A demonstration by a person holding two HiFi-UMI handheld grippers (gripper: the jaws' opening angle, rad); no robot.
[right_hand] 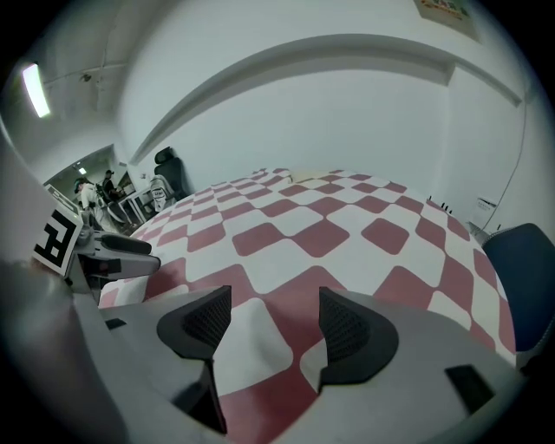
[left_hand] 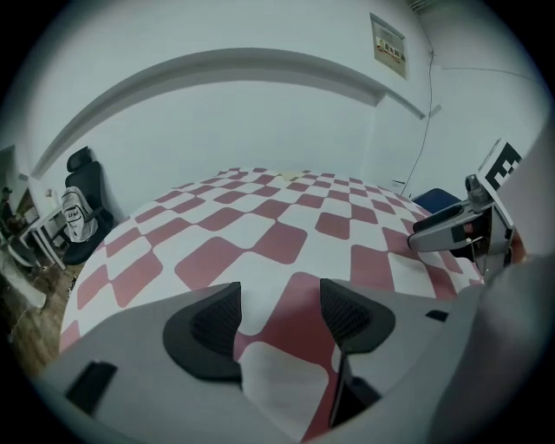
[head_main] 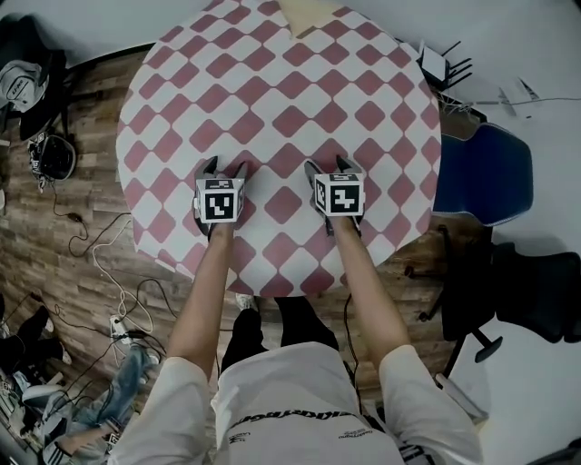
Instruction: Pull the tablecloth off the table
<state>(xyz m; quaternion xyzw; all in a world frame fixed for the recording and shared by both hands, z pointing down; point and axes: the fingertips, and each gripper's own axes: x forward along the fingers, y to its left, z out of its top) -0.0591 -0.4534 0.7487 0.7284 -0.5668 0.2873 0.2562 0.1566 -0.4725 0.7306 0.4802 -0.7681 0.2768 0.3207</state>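
A red-and-white checked tablecloth [head_main: 281, 100] covers the round table, and a tan patch of bare tabletop [head_main: 304, 16] shows at the far edge. My left gripper [head_main: 224, 165] and my right gripper [head_main: 329, 163] hover side by side over the cloth's near part. In the left gripper view the left gripper [left_hand: 279, 303] stands open, its dark pads apart, with flat cloth [left_hand: 260, 234] below and nothing pinched. The right gripper [right_hand: 275, 308] is likewise open over flat cloth [right_hand: 321, 234]. Each shows in the other's view: the right gripper [left_hand: 460, 227] and the left gripper [right_hand: 113, 251].
A blue chair [head_main: 481, 173] stands right of the table and a black chair [head_main: 536, 291] nearer me on the right. Cables and a power strip [head_main: 113, 322] lie on the wood floor at the left. Bags and headgear [head_main: 36, 82] sit far left.
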